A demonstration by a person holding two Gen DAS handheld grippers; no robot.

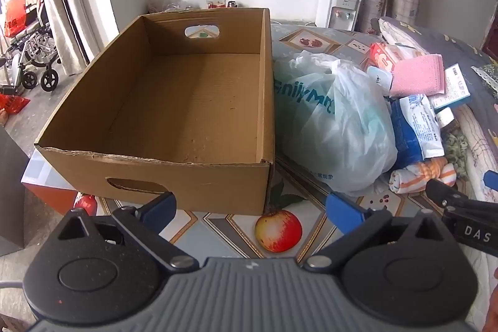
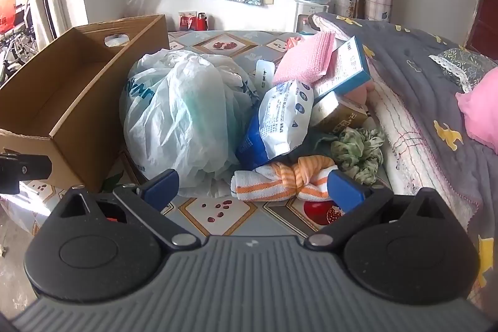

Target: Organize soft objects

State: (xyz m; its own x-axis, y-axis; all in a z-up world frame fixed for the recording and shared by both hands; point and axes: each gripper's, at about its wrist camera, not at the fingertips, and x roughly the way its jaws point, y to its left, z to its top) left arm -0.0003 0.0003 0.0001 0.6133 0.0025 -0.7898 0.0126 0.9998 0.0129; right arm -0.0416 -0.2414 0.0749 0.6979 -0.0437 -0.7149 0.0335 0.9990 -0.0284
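A: Left wrist view first. What fills the frame?

B: A cardboard box (image 1: 174,101), open on top, takes up the centre and left, with nothing visible inside it. It sits on a fruit-patterned tablecloth (image 1: 280,229). The left gripper (image 1: 250,209) is at the bottom, its blue fingers spread wide apart with nothing between them, just in front of the box's near wall.

A: And the soft things?

B: All on the right half. A white plastic bag (image 1: 336,126) leans against the box's right wall. Past it, a pink towel (image 1: 417,75) at upper right, a white and blue packet (image 1: 420,126) below that, and an orange-striped knotted cloth (image 1: 423,175) at lower right. The tip of the right gripper (image 1: 463,201) pokes in from the right edge.

A: Now the right wrist view.

B: The right gripper (image 2: 252,185) is low in the frame, jaws wide apart and holding nothing. The orange-striped knotted cloth (image 2: 280,179) lies between the fingertips, its right end just beside the right finger. A green scrunchie (image 2: 358,151) sits right of it, the white plastic bag (image 2: 183,120) centre left, the cardboard box (image 2: 71,101) at far left, and the pink towel (image 2: 305,61) above, under a blue-edged box (image 2: 345,67).
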